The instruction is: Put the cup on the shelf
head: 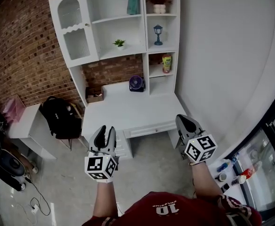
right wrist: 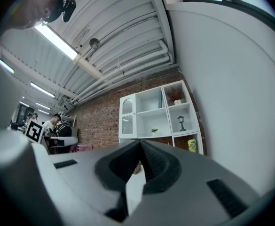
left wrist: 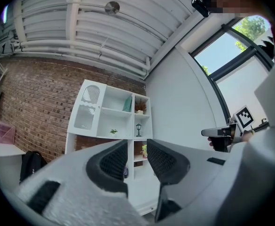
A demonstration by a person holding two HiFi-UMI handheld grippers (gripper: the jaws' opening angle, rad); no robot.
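Backpack [head: 59,117], black, slumps at 9 o'clock beside the white desk [head: 128,112], and at 7 o'clock the left gripper [head: 105,129] hovers with its jaws slightly apart and nothing between them. At 12 o'clock rises the white shelf [head: 116,19], where a yellow-green cup [head: 166,63] (or can; too small to tell) stands in the right column, one compartment below the blue lantern [head: 158,34]. At 5 o'clock the right gripper [head: 183,119] is empty, its jaws meeting at the tips.
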